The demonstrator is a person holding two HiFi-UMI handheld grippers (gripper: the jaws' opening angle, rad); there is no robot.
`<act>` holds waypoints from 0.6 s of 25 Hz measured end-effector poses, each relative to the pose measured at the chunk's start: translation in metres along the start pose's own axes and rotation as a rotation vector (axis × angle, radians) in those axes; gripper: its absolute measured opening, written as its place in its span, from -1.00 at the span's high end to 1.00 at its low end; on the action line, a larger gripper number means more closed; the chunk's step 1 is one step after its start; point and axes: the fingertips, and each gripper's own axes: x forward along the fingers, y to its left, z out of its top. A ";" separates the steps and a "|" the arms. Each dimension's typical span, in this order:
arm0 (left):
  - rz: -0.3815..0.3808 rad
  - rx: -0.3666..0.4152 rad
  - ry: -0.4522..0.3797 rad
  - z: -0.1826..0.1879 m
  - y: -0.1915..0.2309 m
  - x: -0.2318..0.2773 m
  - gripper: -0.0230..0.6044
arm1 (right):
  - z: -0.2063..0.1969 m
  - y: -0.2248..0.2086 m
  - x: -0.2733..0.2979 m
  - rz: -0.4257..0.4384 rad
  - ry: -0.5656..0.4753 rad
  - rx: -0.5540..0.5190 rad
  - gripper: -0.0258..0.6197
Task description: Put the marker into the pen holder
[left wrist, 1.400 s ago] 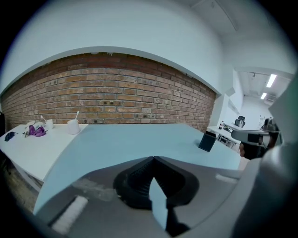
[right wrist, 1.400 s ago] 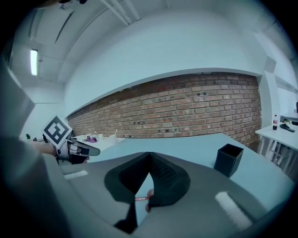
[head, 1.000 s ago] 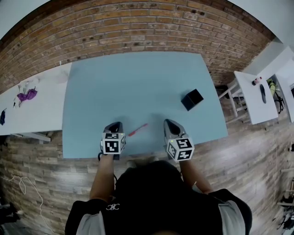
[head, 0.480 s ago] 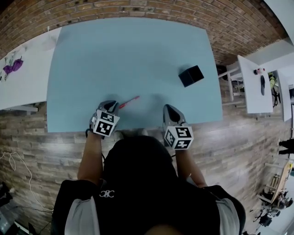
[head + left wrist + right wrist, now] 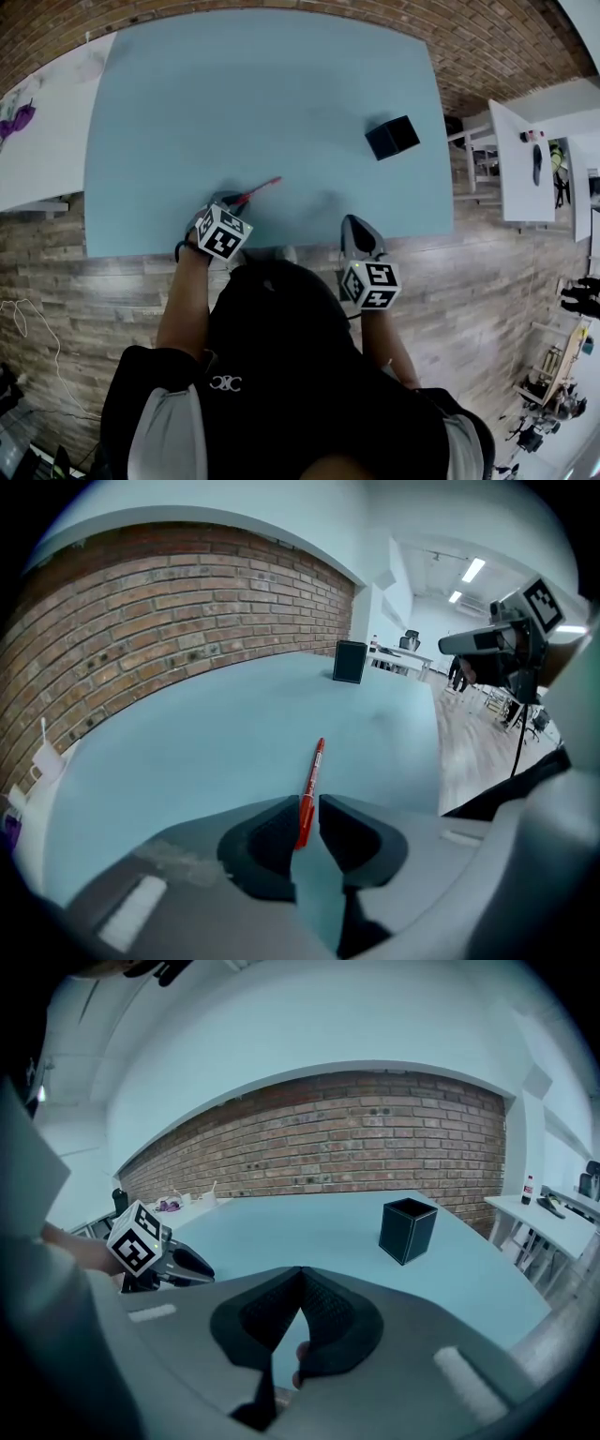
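Observation:
A red marker [image 5: 256, 191] lies flat on the blue table [image 5: 262, 84] near its front edge. My left gripper [image 5: 232, 201] is at the marker's near end. In the left gripper view the marker [image 5: 313, 772] runs straight away from that gripper [image 5: 307, 804], and its near end sits in the gap between the opening jaws, which do not press on it. The black square pen holder [image 5: 392, 137] stands upright at the table's right, far from the marker. My right gripper [image 5: 354, 226] hovers at the front edge, its jaws [image 5: 301, 1275] shut and empty, facing the holder [image 5: 407, 1230].
A white table [image 5: 37, 150] adjoins the blue one on the left, with small purple items. Another white table [image 5: 518, 159] with a few small objects stands to the right, across a gap. A brick wall [image 5: 487, 37] runs behind, and wooden floor lies in front.
My left gripper has moved forward and to the right, up to the marker's near end. The right gripper has drawn back to the table's front edge. The head view has shifted.

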 end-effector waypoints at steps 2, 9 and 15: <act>-0.004 0.017 0.018 0.000 0.001 0.006 0.65 | -0.004 -0.005 -0.006 -0.014 0.009 0.004 0.91; -0.048 0.012 0.067 -0.005 0.004 0.019 0.59 | -0.010 -0.015 -0.013 -0.039 0.027 0.006 0.91; -0.070 0.029 0.122 -0.015 -0.001 0.025 0.58 | -0.011 -0.020 -0.012 -0.041 0.030 0.006 0.91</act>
